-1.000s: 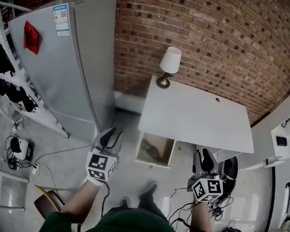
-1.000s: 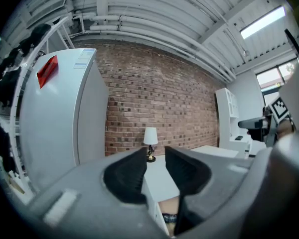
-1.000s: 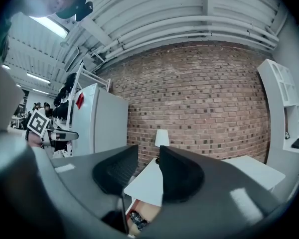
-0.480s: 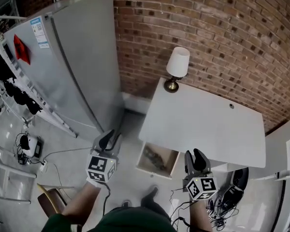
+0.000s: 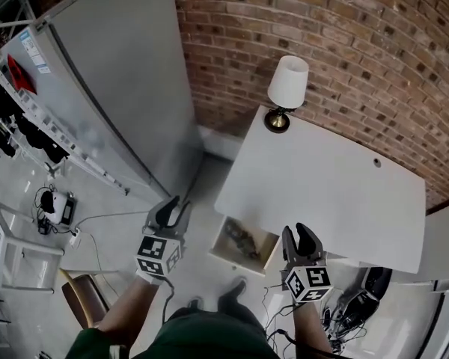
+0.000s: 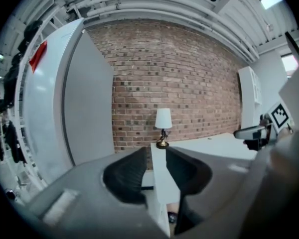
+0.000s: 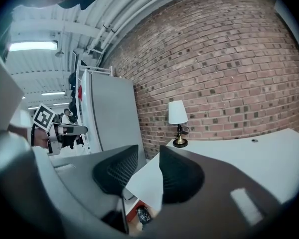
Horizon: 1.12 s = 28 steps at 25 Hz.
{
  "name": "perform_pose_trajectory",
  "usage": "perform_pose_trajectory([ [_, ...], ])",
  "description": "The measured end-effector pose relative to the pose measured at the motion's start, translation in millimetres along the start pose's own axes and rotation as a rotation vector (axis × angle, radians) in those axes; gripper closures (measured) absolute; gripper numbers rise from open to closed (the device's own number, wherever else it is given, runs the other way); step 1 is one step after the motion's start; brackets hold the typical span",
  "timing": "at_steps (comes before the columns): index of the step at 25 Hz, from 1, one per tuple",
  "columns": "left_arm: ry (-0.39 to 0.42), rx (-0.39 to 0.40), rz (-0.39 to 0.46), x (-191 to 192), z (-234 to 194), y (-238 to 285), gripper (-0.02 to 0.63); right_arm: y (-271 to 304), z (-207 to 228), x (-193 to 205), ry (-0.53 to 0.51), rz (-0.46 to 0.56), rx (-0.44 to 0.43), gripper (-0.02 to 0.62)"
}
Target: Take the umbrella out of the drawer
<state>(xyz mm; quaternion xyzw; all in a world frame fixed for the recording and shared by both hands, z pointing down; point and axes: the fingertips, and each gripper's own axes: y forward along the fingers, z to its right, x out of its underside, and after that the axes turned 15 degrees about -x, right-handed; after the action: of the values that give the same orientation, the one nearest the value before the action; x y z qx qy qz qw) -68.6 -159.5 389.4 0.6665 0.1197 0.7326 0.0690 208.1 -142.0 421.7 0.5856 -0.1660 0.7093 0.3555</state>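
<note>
A white desk [image 5: 322, 193] stands against the brick wall, and its drawer [image 5: 226, 259] is pulled out below the left end. A dark folded umbrella [image 5: 243, 239] lies inside the drawer; in the right gripper view a patterned bit of the umbrella [image 7: 142, 215] shows low down. My left gripper [image 5: 170, 214] hangs left of the drawer. It is open, its jaws have just been opening, and nothing is between them. Just right of the drawer, at the desk's front edge, my right gripper [image 5: 301, 241] is open and holds nothing.
A tall grey fridge [image 5: 120, 73] stands left of the desk, with a narrow floor gap between. A white-shaded lamp [image 5: 286, 88] sits on the desk's back corner. A wooden chair [image 5: 78, 301] and floor cables [image 5: 56, 208] lie left; shoes [image 5: 367, 286] lie right.
Both grippers have moved forward and down toward the desk. The right one has come from well right of the drawer to just beside it. The desk and drawer now show closer.
</note>
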Motion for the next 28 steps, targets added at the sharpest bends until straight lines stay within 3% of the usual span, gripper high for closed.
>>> perform_pose_trajectory([
  [15,0.011,-0.051,-0.104,48.3,5.4,45.1,0.476,43.0,34.7,29.9,0.04,-0.053,-0.069,0.479],
  [21,0.036,-0.041,-0.195,91.4,-2.9,61.4,0.474,75.9,22.7,73.2,0.039,-0.144,-0.166,0.479],
  [24,0.053,-0.005,-0.22,115.1,-6.1,76.6,0.472,99.3,8.2,100.4,0.028,-0.199,-0.228,0.479],
  [28,0.056,0.064,-0.316,168.7,-4.9,85.6,0.469,114.3,-18.8,154.5,0.005,-0.328,-0.26,0.479],
])
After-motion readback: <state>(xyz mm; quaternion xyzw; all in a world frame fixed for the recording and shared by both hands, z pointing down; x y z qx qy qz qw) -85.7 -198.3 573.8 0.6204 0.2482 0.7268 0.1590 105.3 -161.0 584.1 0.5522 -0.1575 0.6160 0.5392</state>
